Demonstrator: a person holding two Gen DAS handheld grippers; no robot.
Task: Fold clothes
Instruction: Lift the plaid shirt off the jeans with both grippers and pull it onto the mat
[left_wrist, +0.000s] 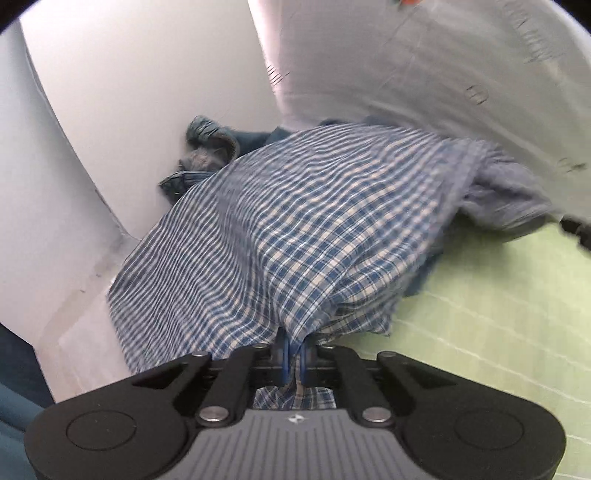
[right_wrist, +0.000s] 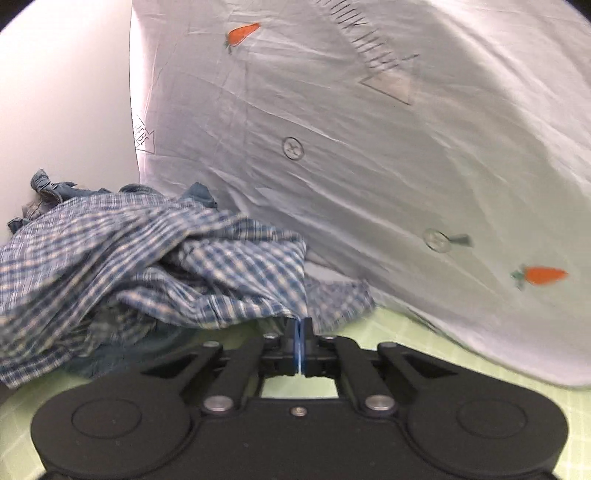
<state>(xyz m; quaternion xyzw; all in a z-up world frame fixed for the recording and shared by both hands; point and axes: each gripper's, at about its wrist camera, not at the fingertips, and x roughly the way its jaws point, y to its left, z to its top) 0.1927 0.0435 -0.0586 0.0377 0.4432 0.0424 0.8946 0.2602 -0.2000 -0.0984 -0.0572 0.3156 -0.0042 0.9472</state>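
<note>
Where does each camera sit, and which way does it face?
Left wrist: on the left gripper, looking forward and down at the checked shirt pinched in its jaws; its own fingers show.
Right wrist: on the right gripper, facing the carrot-print sheet; jaws shut at the shirt's edge.
Shared: shirt, denim garment, sheet, green surface.

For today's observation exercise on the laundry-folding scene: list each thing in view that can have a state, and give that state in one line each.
Left gripper: shut on the checked shirt's edge.
Right gripper: shut on the checked shirt's edge.
Checked shirt: unfolded, bunched, partly lifted off the green sheet.
Denim garment: crumpled, partly under the shirt.
Carrot-print cloth: spread behind the pile, creased.
</note>
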